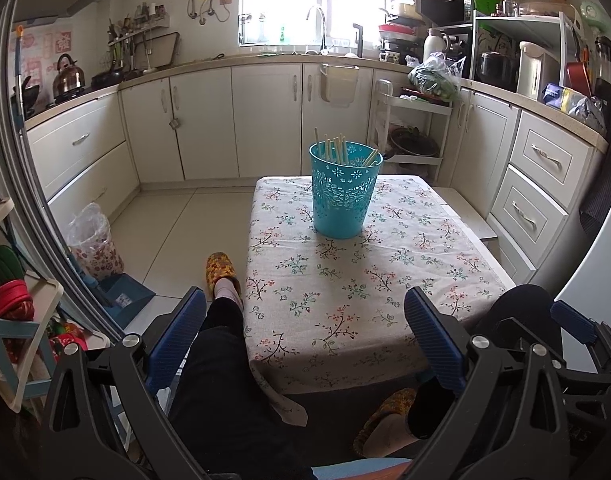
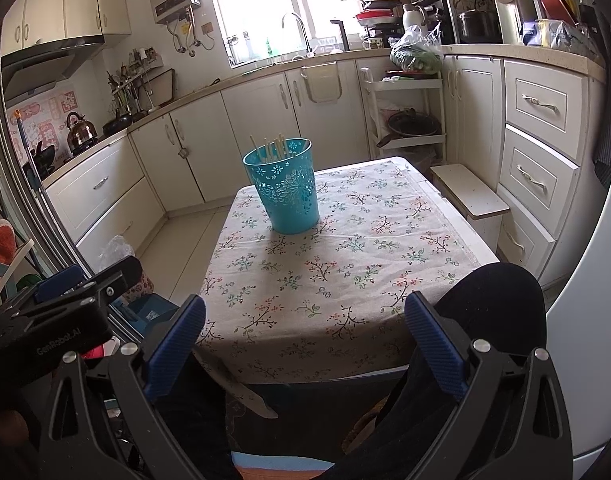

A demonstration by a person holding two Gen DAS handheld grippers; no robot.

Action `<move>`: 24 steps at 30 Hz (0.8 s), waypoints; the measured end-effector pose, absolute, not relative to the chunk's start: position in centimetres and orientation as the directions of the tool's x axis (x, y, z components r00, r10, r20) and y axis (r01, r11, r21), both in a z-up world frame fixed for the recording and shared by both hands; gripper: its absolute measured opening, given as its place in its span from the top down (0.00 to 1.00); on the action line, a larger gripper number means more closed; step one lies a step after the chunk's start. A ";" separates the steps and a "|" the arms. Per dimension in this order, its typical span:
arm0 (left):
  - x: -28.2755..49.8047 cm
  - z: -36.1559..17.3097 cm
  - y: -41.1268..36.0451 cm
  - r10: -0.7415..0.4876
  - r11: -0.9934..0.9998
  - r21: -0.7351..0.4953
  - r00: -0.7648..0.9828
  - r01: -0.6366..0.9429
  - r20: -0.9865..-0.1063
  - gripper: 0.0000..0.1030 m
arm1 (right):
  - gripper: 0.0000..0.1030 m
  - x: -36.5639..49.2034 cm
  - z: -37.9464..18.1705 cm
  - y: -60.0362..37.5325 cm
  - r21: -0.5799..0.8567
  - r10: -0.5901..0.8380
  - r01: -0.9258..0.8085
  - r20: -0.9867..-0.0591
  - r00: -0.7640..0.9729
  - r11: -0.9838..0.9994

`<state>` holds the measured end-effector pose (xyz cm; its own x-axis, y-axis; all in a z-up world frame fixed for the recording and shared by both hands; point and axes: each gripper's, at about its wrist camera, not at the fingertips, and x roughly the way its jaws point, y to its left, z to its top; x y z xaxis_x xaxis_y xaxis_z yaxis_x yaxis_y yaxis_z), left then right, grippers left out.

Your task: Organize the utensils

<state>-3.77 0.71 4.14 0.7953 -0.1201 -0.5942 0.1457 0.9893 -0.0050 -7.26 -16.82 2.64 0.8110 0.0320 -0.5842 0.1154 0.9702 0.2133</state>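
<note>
Left gripper (image 1: pixel 305 340) is spread wide w/ nothing between its blue ribbed pads (image 1: pixel 177 332); right gripper (image 2: pixel 305 340) is the same, jaws far apart & empty. Both are held low at the near edge of the table (image 2: pixel 481 258), above the person's knees (image 2: pixel 493 296), side by side, so each wrist cam catches the other tool at its frame edge. That pulled-back, level pose reads as a rest/ready stance, not a reach. Moving out: the floral tablecloth (image 1: pixel 345 280) is bare across its near half; no loose utensils show on it in either view. Further on, toward the far end of the table, stands the teal perforated bucket (image 1: pixel 345 196), upright, w/ the chopsticks (image 1: pixel 335 148) standing inside, tips poking above the rim & leaning on the wall. Prob. that's where they belong: a tall container keeps long sticks bundled & upright. Judging by this, either sorting is done or the job is about to start by pulling them out; can't tell which. The bucket is well apart from both grippers, so any next move needs a forward reach. Beyond: kitchen cabinets (image 1: pixel 209 120), sink tap (image 1: pixel 319 28) under the window.
</note>
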 end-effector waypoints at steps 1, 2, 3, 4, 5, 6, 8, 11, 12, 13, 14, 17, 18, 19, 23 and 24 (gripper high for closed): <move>-3.8 4.1 0.7 -0.121 0.989 -0.006 0.795 0.146 -0.594 0.07 | 0.07 -7.3 2.6 -16.9 0.214 0.032 0.116 -0.585 0.810 0.970; -3.8 4.1 0.7 -0.121 0.989 -0.006 0.795 0.146 -0.595 0.07 | 0.07 -7.3 2.6 -16.8 0.214 0.032 0.117 -0.585 0.810 0.970; -3.8 4.1 0.7 -0.121 0.989 -0.006 0.795 0.146 -0.594 0.07 | 0.07 -7.3 2.6 -16.8 0.214 0.032 0.117 -0.585 0.810 0.970; -3.8 4.1 0.7 -0.123 0.989 -0.006 0.795 0.148 -0.594 0.07 | 0.07 -7.4 2.6 -16.8 0.214 0.032 0.117 -0.585 0.810 0.970; -3.8 4.2 0.6 -0.123 0.989 -0.006 0.795 0.149 -0.593 0.07 | 0.07 -7.4 2.7 -16.9 0.214 0.032 0.116 -0.584 0.811 0.970; -3.9 4.2 0.6 -0.124 0.989 -0.004 0.796 0.151 -0.592 0.07 | 0.07 -7.4 2.7 -16.8 0.214 0.032 0.116 -0.583 0.812 0.970; -4.0 4.3 0.5 -0.127 0.988 -0.003 0.798 0.155 -0.589 0.07 | 0.07 -7.4 2.7 -17.0 0.215 0.033 0.115 -0.582 0.813 0.970; -4.1 4.5 0.4 -0.135 0.987 -0.007 0.799 0.161 -0.585 0.07 | 0.07 -7.4 2.7 -17.0 0.216 0.033 0.115 -0.582 0.813 0.970; -4.2 4.5 0.3 -0.137 0.987 -0.008 0.801 0.163 -0.583 0.07 | 0.07 -7.4 2.7 -17.1 0.215 0.033 0.115 -0.582 0.812 0.970; -4.2 4.6 0.3 -0.137 0.987 -0.007 0.803 0.163 -0.580 0.07 | 0.07 -7.4 2.7 -17.0 0.215 0.033 0.114 -0.581 0.813 0.970; -4.3 4.6 0.3 -0.136 0.987 -0.006 0.804 0.162 -0.578 0.07 | 0.07 -7.4 2.7 -17.1 0.215 0.033 0.115 -0.581 0.813 0.970; -4.3 4.6 0.4 -0.133 0.987 -0.004 0.806 0.160 -0.577 0.07 | 0.07 -7.4 2.7 -17.1 0.217 0.033 0.114 -0.579 0.814 0.970; -4.3 4.6 0.4 -0.132 0.987 -0.004 0.806 0.159 -0.578 0.07 | 0.07 -7.4 2.7 -17.2 0.217 0.033 0.115 -0.579 0.815 0.969; -4.3 4.6 0.5 -0.132 0.987 -0.005 0.805 0.158 -0.579 0.07 | 0.07 -7.5 2.7 -17.2 0.218 0.034 0.115 -0.579 0.815 0.969; -4.3 4.6 0.5 -0.130 0.988 -0.007 0.803 0.155 -0.581 0.07 | 0.07 -7.4 2.8 -17.2 0.218 0.034 0.113 -0.576 0.816 0.969; -4.3 4.6 0.5 -0.130 0.988 -0.007 0.803 0.155 -0.582 0.07 | 0.07 -7.5 2.8 -17.2 0.218 0.034 0.113 -0.575 0.817 0.969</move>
<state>-4.35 0.48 4.62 0.8027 -0.1301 -0.5820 0.1550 0.9879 -0.0071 -7.47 -17.19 2.80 0.8172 0.0342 -0.5753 0.1129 0.9694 0.2180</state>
